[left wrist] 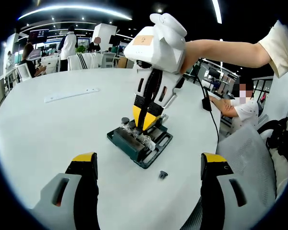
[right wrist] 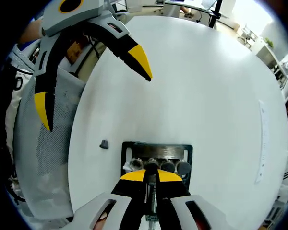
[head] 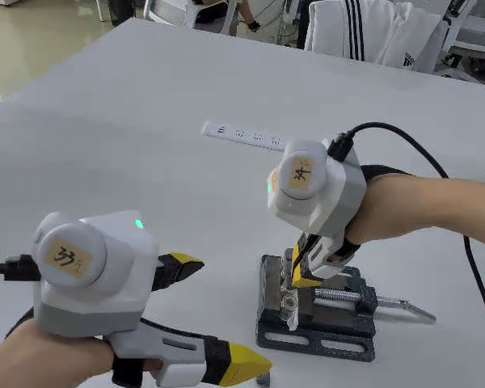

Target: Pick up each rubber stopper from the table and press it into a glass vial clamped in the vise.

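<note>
A dark green vise (head: 339,333) (left wrist: 119,139) (right wrist: 156,149) stands on the white table and clamps a row of small glass vials (head: 289,305) (right wrist: 129,166). Dark rubber stoppers (right wrist: 183,167) (left wrist: 125,120) cap some of them. My right gripper (head: 297,279) (left wrist: 143,122) (right wrist: 151,175) points down onto the row, shut on a rubber stopper (right wrist: 151,166) at a vial's mouth. One loose stopper (left wrist: 162,175) (right wrist: 103,143) lies on the table beside the vise. My left gripper (head: 218,315) (left wrist: 149,160) (right wrist: 93,91) hovers open near the table's front, short of that stopper, with nothing between its jaws.
A white power strip (head: 242,135) (left wrist: 69,94) (right wrist: 264,143) lies farther back on the table. A black cable (head: 412,141) trails from the right gripper. A chair with a striped white jacket (head: 372,32) stands behind the table. A seated person (left wrist: 240,108) is at the right.
</note>
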